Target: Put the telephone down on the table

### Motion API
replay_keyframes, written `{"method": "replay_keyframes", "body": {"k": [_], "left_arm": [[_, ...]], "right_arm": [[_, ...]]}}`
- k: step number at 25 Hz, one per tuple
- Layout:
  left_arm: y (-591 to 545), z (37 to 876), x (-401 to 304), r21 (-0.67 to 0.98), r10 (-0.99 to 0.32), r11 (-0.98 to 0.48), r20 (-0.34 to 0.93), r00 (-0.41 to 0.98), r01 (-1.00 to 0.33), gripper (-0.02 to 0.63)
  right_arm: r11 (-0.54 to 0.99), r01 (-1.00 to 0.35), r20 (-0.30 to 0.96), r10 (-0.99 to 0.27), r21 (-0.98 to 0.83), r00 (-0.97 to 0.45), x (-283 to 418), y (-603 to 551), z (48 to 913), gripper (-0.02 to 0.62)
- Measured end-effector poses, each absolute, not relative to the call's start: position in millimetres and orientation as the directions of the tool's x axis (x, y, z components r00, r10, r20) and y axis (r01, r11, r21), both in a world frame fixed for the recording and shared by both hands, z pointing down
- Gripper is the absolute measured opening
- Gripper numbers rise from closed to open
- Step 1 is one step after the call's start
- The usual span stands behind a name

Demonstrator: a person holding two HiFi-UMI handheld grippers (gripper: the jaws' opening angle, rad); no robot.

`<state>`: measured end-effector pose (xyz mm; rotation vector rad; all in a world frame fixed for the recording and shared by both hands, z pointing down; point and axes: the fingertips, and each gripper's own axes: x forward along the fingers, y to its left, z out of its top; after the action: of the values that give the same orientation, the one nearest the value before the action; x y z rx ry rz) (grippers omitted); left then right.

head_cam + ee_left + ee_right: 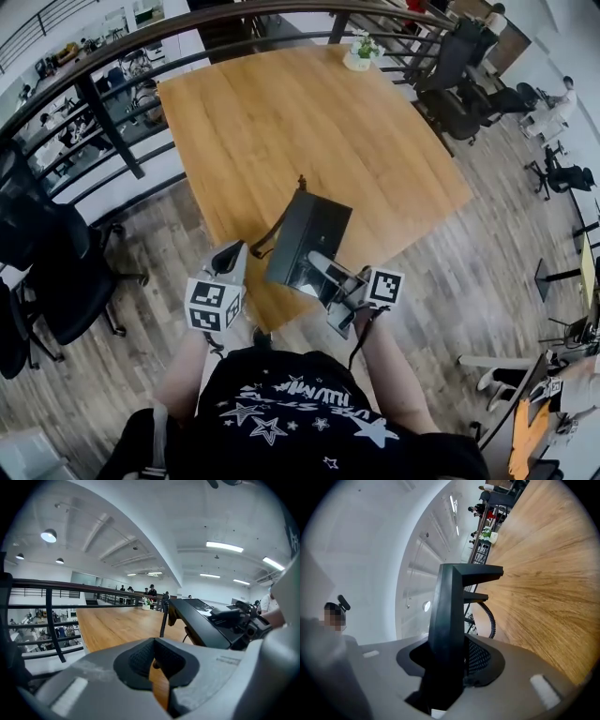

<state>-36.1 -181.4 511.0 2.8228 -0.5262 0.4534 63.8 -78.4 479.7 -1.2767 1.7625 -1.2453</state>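
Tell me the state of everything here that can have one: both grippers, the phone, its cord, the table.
Telephone: held in the air over the near edge of the table, not yet down.
Cord: coiled, hanging from the telephone.
Right gripper: shut on the telephone.
Left gripper: shut, empty.
Table: bare except a pot at its far edge.
Pot: upright.

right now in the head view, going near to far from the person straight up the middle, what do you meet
person's black shirt → right gripper → telephone held in it → bare wooden table → potted plant at the far edge
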Motion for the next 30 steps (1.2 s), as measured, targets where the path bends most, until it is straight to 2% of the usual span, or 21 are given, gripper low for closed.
{"method": "replay_keyframes", "body": {"k": [10, 25, 30], "left_arm": [[-206.3, 519.0, -36.4, 0.179, -0.356, -0.881, 0.36, 0.862, -0.438, 0.002], [-227.7, 509.8, -12.6, 0.112, -0.57, -0.747, 0.4, 0.718, -0.656, 0.002], [-229.8, 509.2, 6.7, 0.103, -0.622, -0.696, 0.408, 0.668, -0.71, 0.002]], "right_arm": [[0.092, -0.351, 0.056, -0.918, -0.932, -0.392, 74.4, -109.6, 486.1, 0.166], [0.219, -0.327, 0.059, -0.745, -0.919, -0.665, 119.8, -167.3, 491.4, 0.167], [0.214, -0.3, 0.064, -0.708, -0.93, -0.704, 147.9, -182.3, 504.8, 0.167]]}}
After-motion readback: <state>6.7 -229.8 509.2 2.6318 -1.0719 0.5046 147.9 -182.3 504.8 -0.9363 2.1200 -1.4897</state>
